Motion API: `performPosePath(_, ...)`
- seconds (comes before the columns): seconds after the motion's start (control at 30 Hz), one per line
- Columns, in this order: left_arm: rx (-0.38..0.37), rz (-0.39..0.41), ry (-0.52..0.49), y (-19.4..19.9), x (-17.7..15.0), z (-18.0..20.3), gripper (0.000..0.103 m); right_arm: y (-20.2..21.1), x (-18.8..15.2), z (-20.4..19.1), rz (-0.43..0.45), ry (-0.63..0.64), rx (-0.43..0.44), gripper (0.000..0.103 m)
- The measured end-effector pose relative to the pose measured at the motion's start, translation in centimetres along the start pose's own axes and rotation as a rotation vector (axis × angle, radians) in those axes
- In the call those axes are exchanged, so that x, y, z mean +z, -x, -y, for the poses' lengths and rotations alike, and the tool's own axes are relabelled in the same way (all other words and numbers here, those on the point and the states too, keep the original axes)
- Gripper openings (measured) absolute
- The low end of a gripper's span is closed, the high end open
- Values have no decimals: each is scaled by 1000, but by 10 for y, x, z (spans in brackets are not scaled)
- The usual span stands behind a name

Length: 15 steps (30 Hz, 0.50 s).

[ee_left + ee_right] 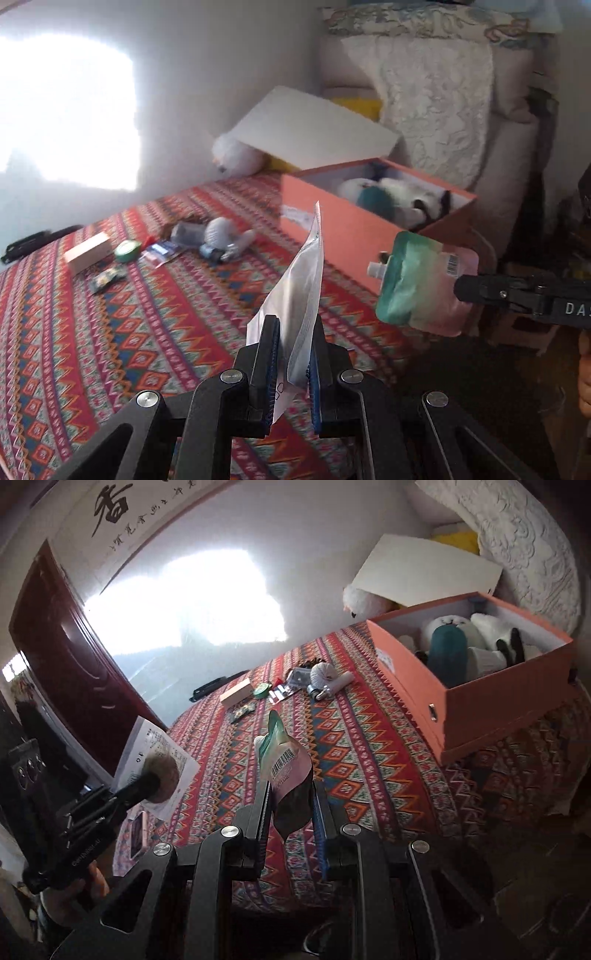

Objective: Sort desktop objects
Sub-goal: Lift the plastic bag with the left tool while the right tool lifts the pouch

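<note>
Left gripper (293, 325) of ours clamps a white packet (301, 280) by its lower end; its long axis stands up and away from us. Our right gripper (291, 794) grips a green-pink spout pouch (286, 764) with a barcode, its spout pointing away toward the orange box (506, 698). Both packages hang above the patterned cloth (369, 760).

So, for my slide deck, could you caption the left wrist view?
Left gripper clamps a white packet while the right gripper carries a spouted pouch beside the open orange box.
</note>
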<state>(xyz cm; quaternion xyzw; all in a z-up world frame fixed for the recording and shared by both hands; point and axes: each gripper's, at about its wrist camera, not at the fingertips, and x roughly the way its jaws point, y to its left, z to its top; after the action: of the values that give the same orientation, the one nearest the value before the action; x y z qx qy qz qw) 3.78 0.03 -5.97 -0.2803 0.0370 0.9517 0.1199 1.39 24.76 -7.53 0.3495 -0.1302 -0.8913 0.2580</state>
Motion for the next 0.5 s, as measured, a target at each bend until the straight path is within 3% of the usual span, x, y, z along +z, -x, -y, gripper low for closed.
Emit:
performPosePath(0.13, -61, 14, -52, -5, 15, 33, 9, 34, -3, 17, 61, -8, -85, 21)
performPosePath(0.17, -75, 18, -63, -6, 19, 40, 9, 41, -2, 21, 76, -8, -109, 18)
performPosePath(0.23, -97, 26, -84, -10, 28, 52, 9, 52, 1, 27, 109, -8, -149, 0)
performPosePath(0.33, -116, 29, -98, -20, 39, 64, 9, 69, 9, 38, 159, -5, -194, 0)
performPosePath(0.4, -123, 19, -79, -28, 42, 61, 9, 69, 13, 51, 158, -29, -187, 0)
performPosePath(0.5, -126, -6, -65, -38, 41, 58, 9, 65, 11, 78, 149, -117, -58, 0)
